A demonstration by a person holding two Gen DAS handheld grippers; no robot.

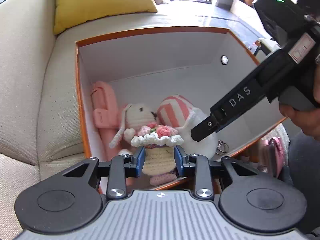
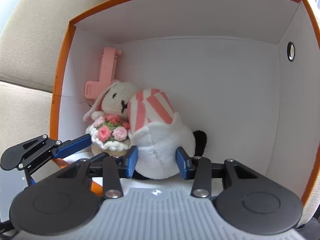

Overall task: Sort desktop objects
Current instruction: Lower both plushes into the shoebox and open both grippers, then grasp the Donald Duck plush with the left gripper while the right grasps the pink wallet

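A home living room: a beige sofa (image 1: 30, 80) with a yellow cushion (image 1: 100, 2)

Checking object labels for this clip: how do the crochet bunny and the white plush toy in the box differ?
The crochet bunny is knitted yarn and carries a pink flower bouquet; the white plush toy is smooth fleece with a pink-striped cap. The bunny looks slimmer, the plush rounder and bulkier. Both sit inside the orange-rimmed box, side by side and touching.

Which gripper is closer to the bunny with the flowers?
Left. The left gripper has its pads on both sides of the bunny. The right gripper is beside it, around the white plush toy.
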